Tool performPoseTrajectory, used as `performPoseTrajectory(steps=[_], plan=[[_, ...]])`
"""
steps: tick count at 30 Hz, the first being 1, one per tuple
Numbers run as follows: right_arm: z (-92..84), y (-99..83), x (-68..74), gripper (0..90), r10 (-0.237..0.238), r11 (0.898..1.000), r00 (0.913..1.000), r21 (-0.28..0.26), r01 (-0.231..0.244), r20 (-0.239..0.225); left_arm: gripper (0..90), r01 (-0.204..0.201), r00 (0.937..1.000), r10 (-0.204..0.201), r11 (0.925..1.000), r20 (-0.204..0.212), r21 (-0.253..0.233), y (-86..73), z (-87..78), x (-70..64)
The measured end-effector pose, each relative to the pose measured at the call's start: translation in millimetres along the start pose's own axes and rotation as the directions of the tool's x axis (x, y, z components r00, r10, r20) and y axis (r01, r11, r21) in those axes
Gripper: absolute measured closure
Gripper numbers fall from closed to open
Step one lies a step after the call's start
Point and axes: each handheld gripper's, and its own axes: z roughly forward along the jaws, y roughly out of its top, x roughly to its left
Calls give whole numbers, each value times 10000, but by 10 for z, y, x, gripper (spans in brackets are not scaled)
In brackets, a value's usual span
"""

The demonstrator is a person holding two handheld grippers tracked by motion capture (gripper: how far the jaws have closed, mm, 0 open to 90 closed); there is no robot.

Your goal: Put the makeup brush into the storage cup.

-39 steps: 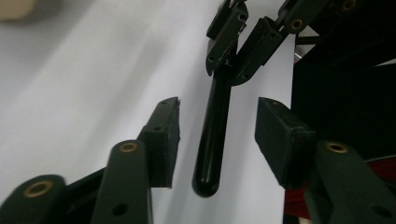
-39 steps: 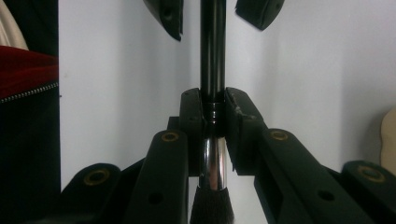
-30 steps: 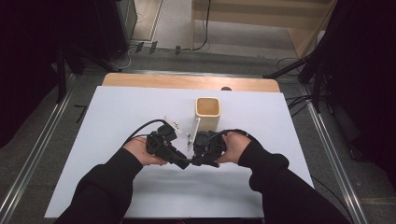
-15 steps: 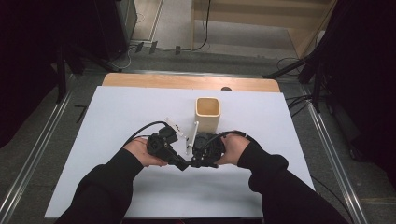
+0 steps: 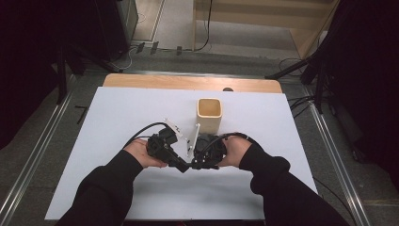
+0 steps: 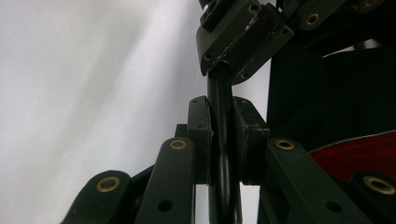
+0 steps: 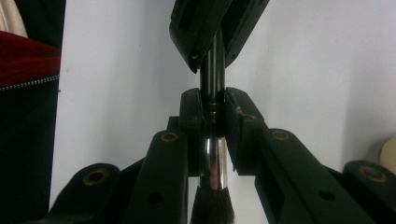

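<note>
Sitting between both grippers is a brush [image 7: 212, 154]: black handle, shiny metal ferrule, dark bristles poking out at the bottom of the right gripper view. It hangs just above the white counter [image 5: 117, 117], near the middle front, a bit in front of the cup [image 5: 209, 115].

Right gripper [image 7: 213, 116] has its jaws clamped on the brush right where the handle meets the ferrule. Left gripper [image 6: 223, 133] has just been closing, and its jaws now pinch the black handle [image 6: 220, 154] further along. So each gripper's view also catches the other one's jaws gripping the same stick a little farther off.

From the high view, the two grippers meet tip to tip, left gripper [image 5: 181, 165] coming in from the left and right gripper [image 5: 197, 165] from the right, with black sleeves behind them.

Just behind the hands, a couple of thin white sticks [image 5: 193, 136] lie on the counter, one leaning toward the cup's side. The cup is a tan, square-mouthed wooden holder standing upright.
</note>
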Motion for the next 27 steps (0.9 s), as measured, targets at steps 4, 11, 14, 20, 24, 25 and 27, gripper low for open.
performPoseTrajectory(steps=[4,11,14,20,24,25,27], plan=[[-10,-1,3,780,38,10000,10000,8,-39,86,796,20,10000,-20,10000,78,-37,-2,-3,2],[-113,-25,4,629,321,9988,9992,-389,-311,244,797,131,9999,-128,9996,107,-233,-24,-40,16],[-192,-46,7,552,639,9952,9973,-762,-610,362,796,253,9996,-248,9990,125,-374,-45,-59,36],[-300,-126,10,475,1532,9776,9874,-1517,-1457,389,796,728,9973,-730,9951,7,-674,-101,-90,72],[-352,-243,16,400,2282,9518,9732,-2167,-2170,278,796,845,9964,-841,9929,82,-843,-137,-116,83],[-351,-265,19,396,2428,9460,9699,-2268,-2318,213,795,904,9959,-898,9915,102,-934,-145,-120,84],[-350,-286,26,382,2580,9404,9660,-2337,-2470,172,795,960,9954,-959,9901,63,-1025,-160,-130,91]])
